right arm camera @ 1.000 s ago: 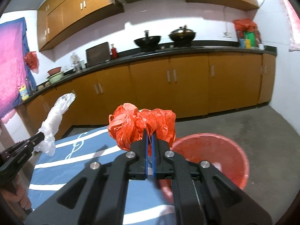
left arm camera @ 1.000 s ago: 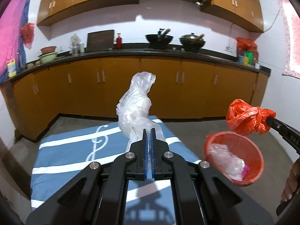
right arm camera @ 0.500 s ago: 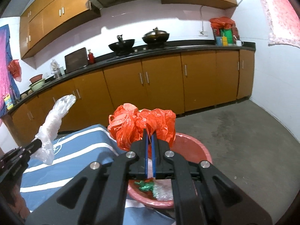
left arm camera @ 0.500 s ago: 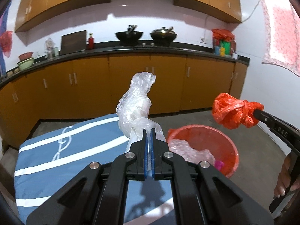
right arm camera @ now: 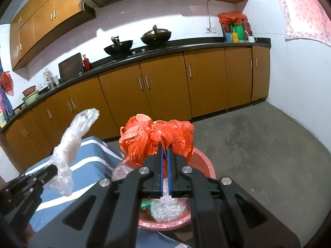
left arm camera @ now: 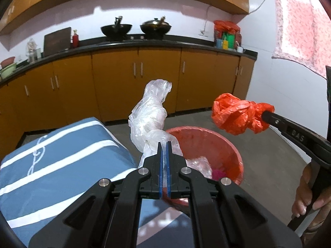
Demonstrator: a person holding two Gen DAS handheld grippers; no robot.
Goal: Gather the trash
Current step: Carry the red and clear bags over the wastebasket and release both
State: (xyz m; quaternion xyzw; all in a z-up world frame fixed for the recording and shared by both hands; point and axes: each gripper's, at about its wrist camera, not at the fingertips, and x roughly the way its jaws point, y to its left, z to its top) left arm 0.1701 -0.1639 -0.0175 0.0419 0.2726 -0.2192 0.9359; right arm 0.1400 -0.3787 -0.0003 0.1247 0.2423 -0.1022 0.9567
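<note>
Left gripper (left arm camera: 164, 144) clamped on clear plastic bag (left arm camera: 150, 115), at red basin (left arm camera: 225, 142) near rim. Right gripper (right arm camera: 164, 144) clamped on orange bag (right arm camera: 153, 138) above basin, beside striped blue cloth (left arm camera: 55, 150). Bare floor (right arm camera: 258, 144) right.

The crumpled bag (left arm camera: 241, 115) at 3 o'clock is bright orange-red. The twisted bag (left arm camera: 150, 115) in the middle is clear, whitish plastic. The basin (left arm camera: 231, 144) is red. The cloth (left arm camera: 62, 155) at 9 o'clock is blue with white stripes. The cabinets (right arm camera: 165, 88) at 12 o'clock are orange-brown under a black countertop (right arm camera: 206, 45).
</note>
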